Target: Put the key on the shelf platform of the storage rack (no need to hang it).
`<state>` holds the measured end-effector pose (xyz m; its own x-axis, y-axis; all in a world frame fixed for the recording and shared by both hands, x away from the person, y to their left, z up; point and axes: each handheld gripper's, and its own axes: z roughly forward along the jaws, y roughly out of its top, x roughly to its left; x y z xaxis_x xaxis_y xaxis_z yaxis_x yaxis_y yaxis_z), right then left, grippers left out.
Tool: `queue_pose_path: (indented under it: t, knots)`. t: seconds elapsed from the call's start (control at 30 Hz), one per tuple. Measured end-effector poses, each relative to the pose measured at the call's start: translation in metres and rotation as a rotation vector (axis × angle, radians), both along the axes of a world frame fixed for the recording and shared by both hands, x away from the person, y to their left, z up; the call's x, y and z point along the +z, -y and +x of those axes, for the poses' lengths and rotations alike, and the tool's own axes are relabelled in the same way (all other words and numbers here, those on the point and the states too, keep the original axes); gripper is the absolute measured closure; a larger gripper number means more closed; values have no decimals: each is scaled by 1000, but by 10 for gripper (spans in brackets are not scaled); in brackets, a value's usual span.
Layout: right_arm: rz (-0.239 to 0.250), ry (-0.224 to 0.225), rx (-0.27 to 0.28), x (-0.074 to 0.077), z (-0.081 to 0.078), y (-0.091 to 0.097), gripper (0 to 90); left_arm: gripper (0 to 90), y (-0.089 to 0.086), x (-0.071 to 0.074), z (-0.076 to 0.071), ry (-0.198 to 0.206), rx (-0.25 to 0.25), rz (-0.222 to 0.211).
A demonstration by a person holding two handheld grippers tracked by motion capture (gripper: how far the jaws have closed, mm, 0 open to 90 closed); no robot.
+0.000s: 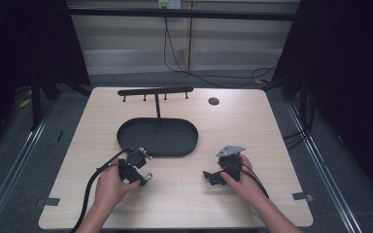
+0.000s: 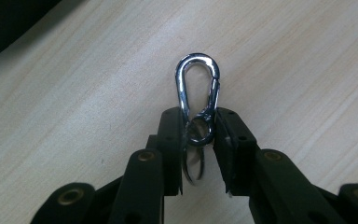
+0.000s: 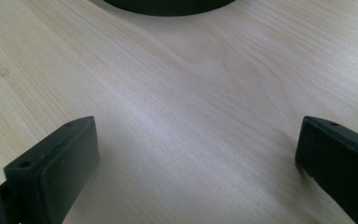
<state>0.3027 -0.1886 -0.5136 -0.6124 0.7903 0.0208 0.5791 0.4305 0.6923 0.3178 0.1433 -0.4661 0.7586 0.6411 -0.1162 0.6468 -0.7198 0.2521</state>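
Note:
A small silver carabiner clip (image 2: 198, 57) with a ring at its base sticks out forward from my left gripper (image 2: 198, 122), whose black jaws are shut on the ring end just above the wooden table (image 2: 74, 93). In the high view the left gripper (image 1: 144, 177) sits at the near left of the table, with a glint of metal at its tip. My right gripper (image 1: 210, 176) rests low at the near right, pointing left. Its jaws stand wide open (image 3: 196, 154) with bare wood between them.
A black oval tray (image 1: 126, 131) lies at the table's middle, just beyond both grippers, and its edge (image 3: 168, 5) is ahead of the right gripper. Behind it stands a black bar rack (image 1: 155, 91) with several short pegs. A dark round disc (image 1: 213, 101) sits at the back right.

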Motion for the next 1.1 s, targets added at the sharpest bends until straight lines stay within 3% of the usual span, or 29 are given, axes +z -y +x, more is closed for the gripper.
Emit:
queue_pose_path:
  t: [0.37,0.73,1.1]
  knots:
    - [0,2,1,0,0,0,0,727,-5,12,2,-13,-6,-18]
    - [0,1,0,0,0,0,0,727,-8,22,4,-10,19,-54]
    - [-1,2,0,0,0,0,0,728,-4,37,12,-17,13,-50]
